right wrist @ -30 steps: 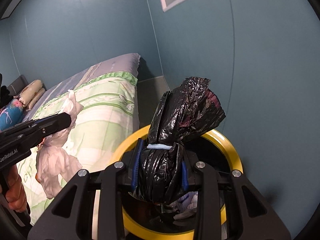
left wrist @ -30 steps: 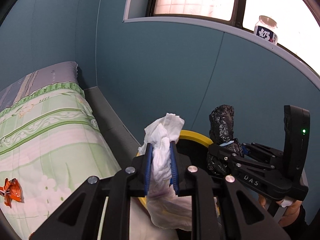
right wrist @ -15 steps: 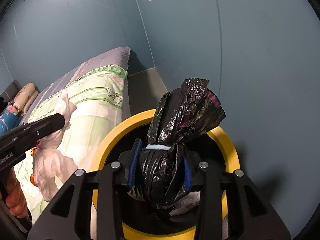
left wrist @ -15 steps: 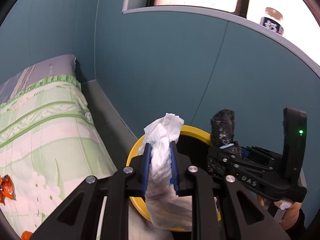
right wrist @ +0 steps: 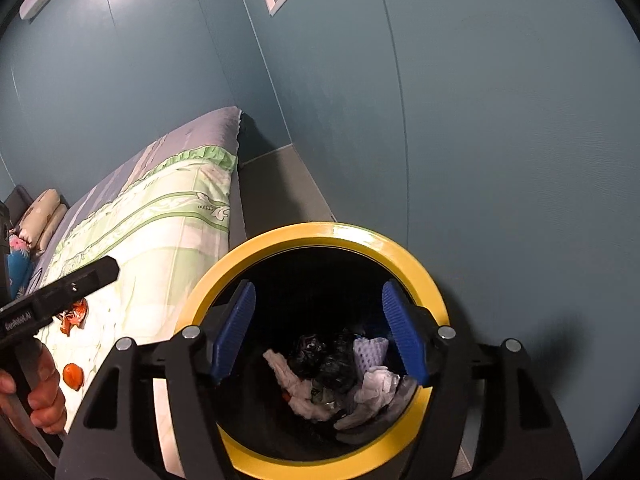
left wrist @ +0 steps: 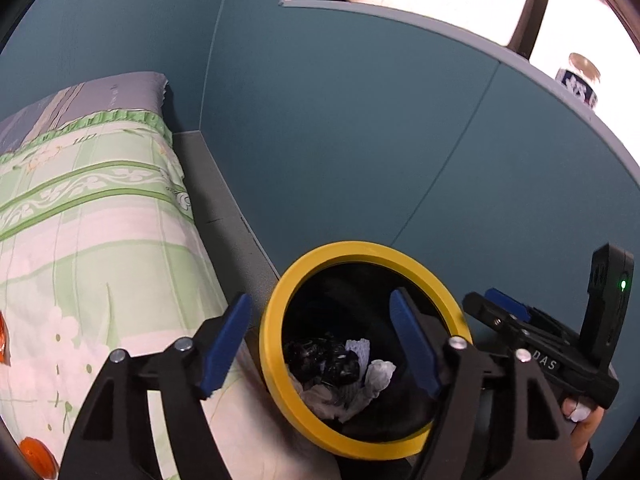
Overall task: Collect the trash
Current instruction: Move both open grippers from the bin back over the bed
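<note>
Inside, yellow-rimmed bin [right wrist: 320,236] holds black bag [right wrist: 328,364], seemingly crumpled tissues [right wrist: 376,388].

"DAS" on right gripper [left wrist: 500,312], "GenRobot.AI" on left gripper [right wrist: 96,276]

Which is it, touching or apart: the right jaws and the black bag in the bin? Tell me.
Apart. The right wrist view shows the right gripper with jaws just opened and empty, above the yellow-rimmed bin; the black bag lies at its bottom.

The bin [right wrist: 320,236] had its lower rim hidden behind the right gripper [right wrist: 316,330]; an orange wrapper [left wrist: 3,344] was cut off at the frame's left edge.
</note>
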A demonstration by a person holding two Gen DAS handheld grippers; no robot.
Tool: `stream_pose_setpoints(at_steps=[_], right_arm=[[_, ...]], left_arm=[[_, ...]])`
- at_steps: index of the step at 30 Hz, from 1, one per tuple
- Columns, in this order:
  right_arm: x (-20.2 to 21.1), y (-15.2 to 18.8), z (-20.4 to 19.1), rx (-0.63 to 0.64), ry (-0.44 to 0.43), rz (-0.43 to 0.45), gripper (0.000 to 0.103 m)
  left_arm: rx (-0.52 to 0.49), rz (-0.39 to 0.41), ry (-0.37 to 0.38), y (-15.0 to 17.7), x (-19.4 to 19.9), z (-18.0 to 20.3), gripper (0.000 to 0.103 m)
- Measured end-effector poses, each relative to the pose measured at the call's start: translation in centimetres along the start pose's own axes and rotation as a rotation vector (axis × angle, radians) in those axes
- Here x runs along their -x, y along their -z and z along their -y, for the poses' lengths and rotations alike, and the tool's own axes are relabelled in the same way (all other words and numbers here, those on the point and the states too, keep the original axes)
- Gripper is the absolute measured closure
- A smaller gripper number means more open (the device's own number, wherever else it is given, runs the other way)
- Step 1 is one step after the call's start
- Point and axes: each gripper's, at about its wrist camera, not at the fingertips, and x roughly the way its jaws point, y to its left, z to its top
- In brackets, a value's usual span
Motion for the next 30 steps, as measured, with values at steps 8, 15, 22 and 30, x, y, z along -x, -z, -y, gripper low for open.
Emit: stream_pose_setpoints(at_steps=[8,15,22,30], right_arm=[[2.9,0.5,-1.6,0.038,-0.032,0.037,0.03],[6.4,0.5,-4.6,0.097,-0.07,0.093,0.023],[8.5,0.7,-9.1,0.178,-0.163,0.118,0.016],[8.6,2.2,-16.4,0.294,-0.315,0.091,0.014]], left_arm=[[0.068,0.062,-0.012,0.0,3.7,-2.1,0.019],[0.11,0.136,-0.072,-0.1,8.2,-4.5,0.016],[0.125,0.199,-0.162,0.3,13.6,-6.7,0.011],[0.21,0.258,-0.272,0.9,18.8,-11.5,0.008]])
